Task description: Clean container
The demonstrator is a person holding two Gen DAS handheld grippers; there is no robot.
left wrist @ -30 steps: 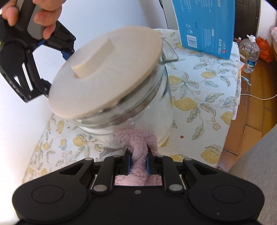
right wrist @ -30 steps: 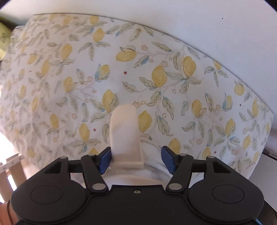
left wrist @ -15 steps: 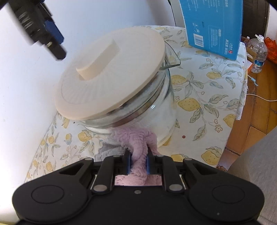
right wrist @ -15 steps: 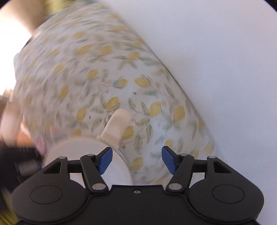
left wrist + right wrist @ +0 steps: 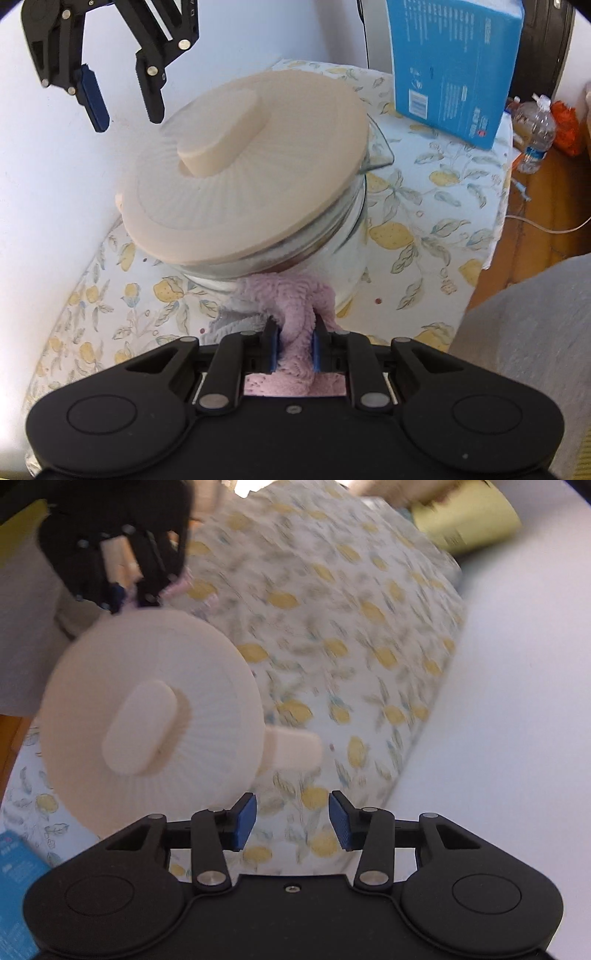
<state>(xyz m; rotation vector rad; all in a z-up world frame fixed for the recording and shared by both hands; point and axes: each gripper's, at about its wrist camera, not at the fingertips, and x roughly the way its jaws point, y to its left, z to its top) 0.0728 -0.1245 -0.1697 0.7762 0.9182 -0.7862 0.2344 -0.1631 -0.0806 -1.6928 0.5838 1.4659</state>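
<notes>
Left gripper clamped on pink cloth, pressed against glass container. Cream lid seated on top. Right gripper spread wide, empty, beside lid.

We find no text that we can actually read. The blue box standing at the back of the tabletop carries white lines of print and a white barcode patch, but all of it is too small and soft to make out. The water bottle beyond it wears a blue label, and the yellow sheet shows faint dark print, both illegible.
</notes>
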